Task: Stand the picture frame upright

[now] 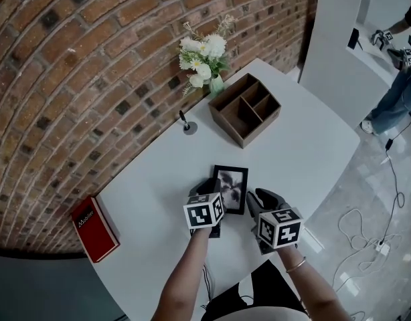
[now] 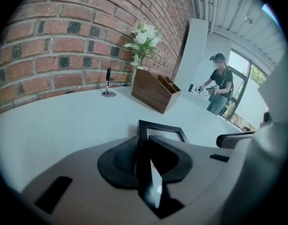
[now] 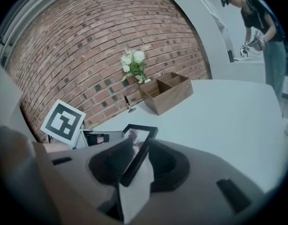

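A black picture frame [image 1: 230, 187] with a grey photo rests on the white table [image 1: 306, 146], near the front edge. My left gripper [image 1: 209, 191] is at the frame's near left corner. In the left gripper view the frame's dark edge [image 2: 143, 139] stands between the left gripper's [image 2: 145, 154] pads, and they look pressed on it. My right gripper [image 1: 256, 200] is at the frame's right side. In the right gripper view the frame [image 3: 140, 136] runs slanted between the right gripper's [image 3: 134, 157] pads, which touch it on both sides.
A wooden desk organizer [image 1: 244, 109] stands behind the frame, with a vase of white flowers [image 1: 204, 59] and a pen in its stand [image 1: 187, 124] near the brick wall. A red book [image 1: 94, 228] lies at the table's left end. A person [image 1: 396, 79] stands far right; cables [image 1: 356, 229] lie on the floor.
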### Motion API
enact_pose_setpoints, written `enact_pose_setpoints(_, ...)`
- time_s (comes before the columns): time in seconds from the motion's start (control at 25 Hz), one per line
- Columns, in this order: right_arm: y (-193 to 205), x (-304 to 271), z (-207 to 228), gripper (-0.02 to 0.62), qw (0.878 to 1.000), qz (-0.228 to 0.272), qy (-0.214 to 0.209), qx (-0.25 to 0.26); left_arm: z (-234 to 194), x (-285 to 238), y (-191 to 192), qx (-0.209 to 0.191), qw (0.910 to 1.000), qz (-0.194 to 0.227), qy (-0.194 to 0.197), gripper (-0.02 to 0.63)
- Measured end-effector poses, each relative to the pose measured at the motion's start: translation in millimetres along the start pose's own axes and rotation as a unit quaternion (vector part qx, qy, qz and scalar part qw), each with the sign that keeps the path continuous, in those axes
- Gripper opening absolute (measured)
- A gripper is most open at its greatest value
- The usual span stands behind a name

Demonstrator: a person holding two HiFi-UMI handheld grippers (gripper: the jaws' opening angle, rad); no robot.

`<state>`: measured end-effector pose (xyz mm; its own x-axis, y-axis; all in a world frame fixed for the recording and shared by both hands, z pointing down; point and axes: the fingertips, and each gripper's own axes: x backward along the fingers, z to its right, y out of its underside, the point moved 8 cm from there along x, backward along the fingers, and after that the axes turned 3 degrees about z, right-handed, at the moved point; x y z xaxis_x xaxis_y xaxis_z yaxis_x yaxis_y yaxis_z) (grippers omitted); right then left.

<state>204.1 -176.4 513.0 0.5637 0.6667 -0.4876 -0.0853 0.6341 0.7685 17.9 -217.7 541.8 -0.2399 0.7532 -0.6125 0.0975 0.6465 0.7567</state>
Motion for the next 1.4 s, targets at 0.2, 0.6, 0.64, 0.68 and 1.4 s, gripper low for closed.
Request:
enact_pose_setpoints(0.2, 0, -8, -2, 0.092, 1.0, -0.008, -0.007, 0.003, -2, 10, 1, 0.006, 0.9995, 0.03, 0.002, 0.063)
enact_pose_setpoints(0.6, 1, -28, -1, 0.095, 0.999, -0.026, -0.023, -0.032, -4, 26, -1, 0.019, 0.9959, 0.085, 0.023, 0.063)
enact_pose_setpoints(0.64, 1, -30, -1, 0.104, 0.998, -0.029, -0.026, -0.039, -5, 27, -1, 0.021, 0.9955, 0.088, 0.027, 0.063)
enact_pose_setpoints(0.68, 1, -32, -1, 0.107, 0.998, -0.03, -0.03, -0.047, -5, 28, -2, 0.023, 0.9951, 0.092, 0.031, 0.063)
enact_pose_setpoints(1.4, -1, -45, 6, 0.114, 0.989, -0.054, -0.096, -0.1, -1, 28, -2, 0.045, 0.9925, 0.103, 0.049, 0.063)
